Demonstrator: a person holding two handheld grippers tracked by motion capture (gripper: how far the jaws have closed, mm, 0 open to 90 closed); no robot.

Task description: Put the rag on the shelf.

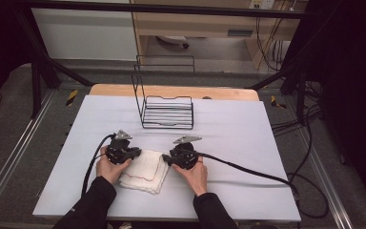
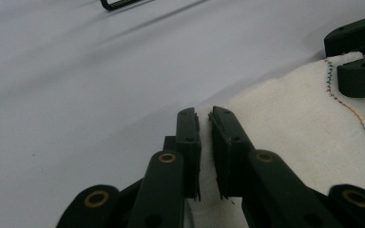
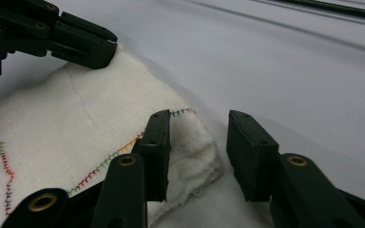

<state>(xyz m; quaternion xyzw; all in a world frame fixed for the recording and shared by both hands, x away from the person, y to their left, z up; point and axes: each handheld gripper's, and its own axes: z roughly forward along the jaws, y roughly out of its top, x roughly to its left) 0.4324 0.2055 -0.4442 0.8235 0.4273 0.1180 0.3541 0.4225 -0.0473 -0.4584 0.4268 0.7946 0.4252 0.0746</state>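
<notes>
On the white table cover [image 1: 228,138], a folded white cloth [image 1: 145,172] with colored stitching lies near the front edge, between the person's 2 hands. At its left corner, the left gripper [image 1: 134,153] is clenched on a fold of the cloth; its own view shows fabric pinched between the 2 nearly closed pads [image 2: 190,142]. To the right, the right gripper [image 1: 166,160] sits at the cloth's right corner. Its jaws stand apart around the thick folded corner [image 3: 192,147], one pad against the fabric, the other clear of it with a gap showing. Farther back, well apart from the cloth, a black wire rack [image 1: 167,110] stands near the table's middle.
</notes>
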